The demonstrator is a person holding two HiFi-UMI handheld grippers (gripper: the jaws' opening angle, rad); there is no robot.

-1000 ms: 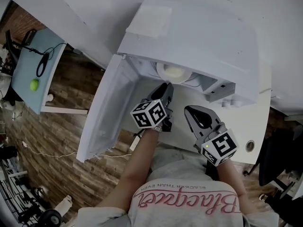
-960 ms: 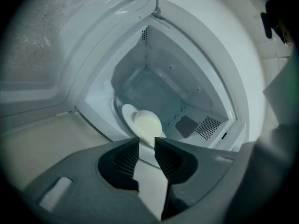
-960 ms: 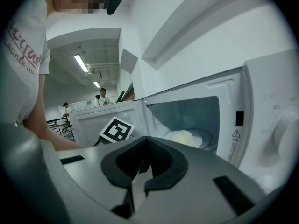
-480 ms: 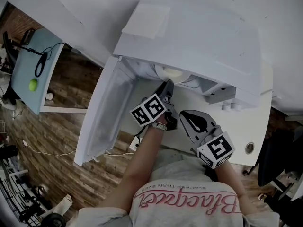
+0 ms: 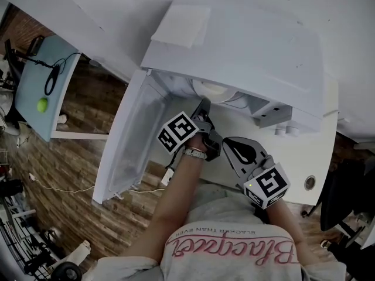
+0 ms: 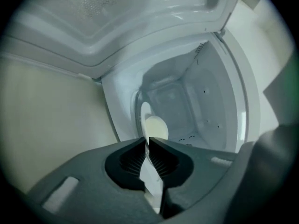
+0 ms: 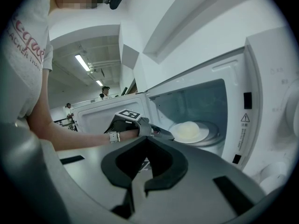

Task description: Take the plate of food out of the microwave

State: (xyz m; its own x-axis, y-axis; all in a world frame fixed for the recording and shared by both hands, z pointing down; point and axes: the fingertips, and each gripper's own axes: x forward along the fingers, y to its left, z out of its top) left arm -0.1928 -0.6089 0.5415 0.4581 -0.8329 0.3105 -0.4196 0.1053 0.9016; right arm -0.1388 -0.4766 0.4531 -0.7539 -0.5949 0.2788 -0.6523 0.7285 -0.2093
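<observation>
Outstretched left gripper (image 5: 204, 105) reaches into microwave (image 5: 246, 45), fingers (image 6: 164, 158) closing on plate (image 6: 155, 126).

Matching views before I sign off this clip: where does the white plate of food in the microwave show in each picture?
Head view: round white plate of pale food, upper centre, just under the microwave's top.
Left gripper view: low centre, seen edge-on.
Right gripper view: right of centre, inside the cavity.
Shared landmark: the open white microwave door.

Inside microwave (image 5: 246, 45), plate of food (image 7: 189, 130); door (image 5: 132, 145) at left, table (image 5: 316, 151) beneath.
</observation>
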